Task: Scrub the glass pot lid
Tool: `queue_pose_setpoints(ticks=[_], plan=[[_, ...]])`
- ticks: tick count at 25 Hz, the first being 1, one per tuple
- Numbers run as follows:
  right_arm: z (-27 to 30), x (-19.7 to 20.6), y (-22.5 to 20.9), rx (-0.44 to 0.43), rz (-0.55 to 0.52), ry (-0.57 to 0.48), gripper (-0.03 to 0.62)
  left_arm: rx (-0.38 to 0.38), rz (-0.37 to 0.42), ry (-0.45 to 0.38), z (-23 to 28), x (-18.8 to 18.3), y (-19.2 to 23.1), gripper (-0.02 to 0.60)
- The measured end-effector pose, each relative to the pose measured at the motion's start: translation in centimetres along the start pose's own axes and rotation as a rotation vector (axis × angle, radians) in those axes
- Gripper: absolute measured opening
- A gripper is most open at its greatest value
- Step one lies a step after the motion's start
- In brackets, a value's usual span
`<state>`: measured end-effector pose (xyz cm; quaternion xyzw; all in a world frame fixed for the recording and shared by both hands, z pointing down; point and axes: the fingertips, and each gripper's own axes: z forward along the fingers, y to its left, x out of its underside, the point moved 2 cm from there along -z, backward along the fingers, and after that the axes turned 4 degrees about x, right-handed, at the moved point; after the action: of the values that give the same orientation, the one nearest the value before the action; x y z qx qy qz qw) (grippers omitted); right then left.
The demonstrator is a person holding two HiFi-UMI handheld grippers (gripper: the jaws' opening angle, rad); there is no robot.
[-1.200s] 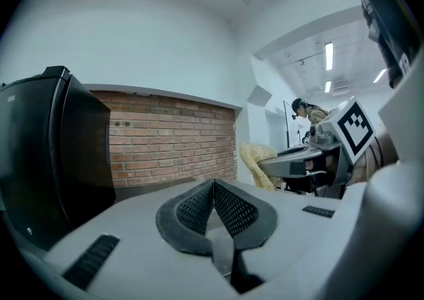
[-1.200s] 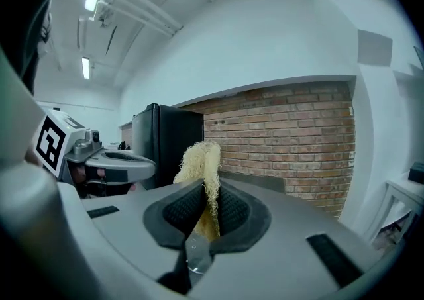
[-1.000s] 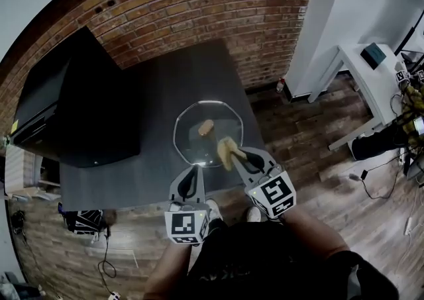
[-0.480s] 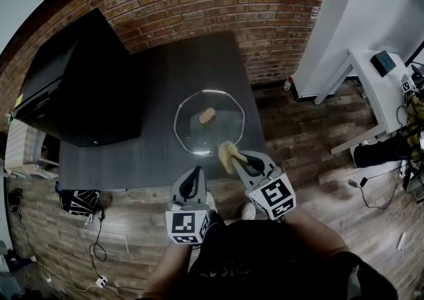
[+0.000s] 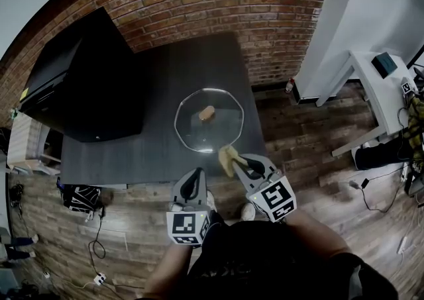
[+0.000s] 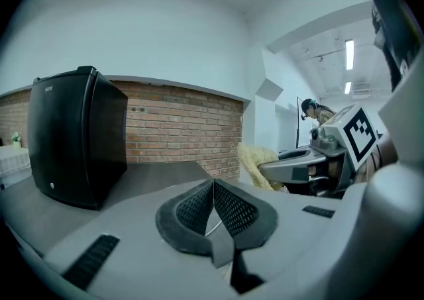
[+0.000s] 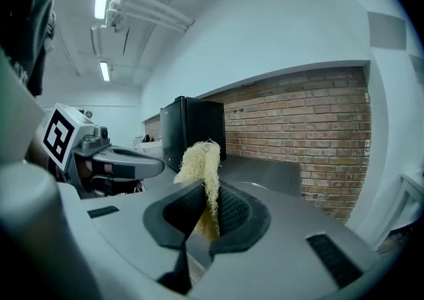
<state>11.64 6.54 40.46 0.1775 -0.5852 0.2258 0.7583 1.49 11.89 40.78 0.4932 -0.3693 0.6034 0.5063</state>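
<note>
The round glass pot lid with a tan knob lies flat on the dark table. My right gripper is shut on a pale yellow loofah scrubber, held just off the lid's near right edge, above the table's front edge. My left gripper is shut with nothing between its jaws, hanging in front of the table, apart from the lid. In the left gripper view the scrubber and right gripper show at right.
A black mini fridge stands on the table's left part. A brick wall runs behind the table. A white desk stands at right on the wooden floor. Cables lie on the floor at lower left.
The right gripper with the scrubber has drawn back from over the lid to just past its near edge. The left gripper has pulled back slightly too.
</note>
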Motion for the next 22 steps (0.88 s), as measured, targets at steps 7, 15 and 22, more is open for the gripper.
queue_pose_setpoints(ticks=[7, 15, 22], plan=[[-0.56, -0.14, 0.23, -0.008, -0.002, -0.008, 0.047, -0.002, 0.015, 0.000, -0.41, -0.34, -0.67, 0.034], [-0.74, 0.13, -0.07, -0.008, 0.006, -0.009, 0.046, -0.004, 0.022, -0.004, -0.30, -0.66, -0.98, 0.034], [-0.56, 0.29, 0.03, -0.019, 0.009, -0.007, 0.046, -0.005, 0.022, 0.000, -0.21, -0.60, -1.04, 0.034]])
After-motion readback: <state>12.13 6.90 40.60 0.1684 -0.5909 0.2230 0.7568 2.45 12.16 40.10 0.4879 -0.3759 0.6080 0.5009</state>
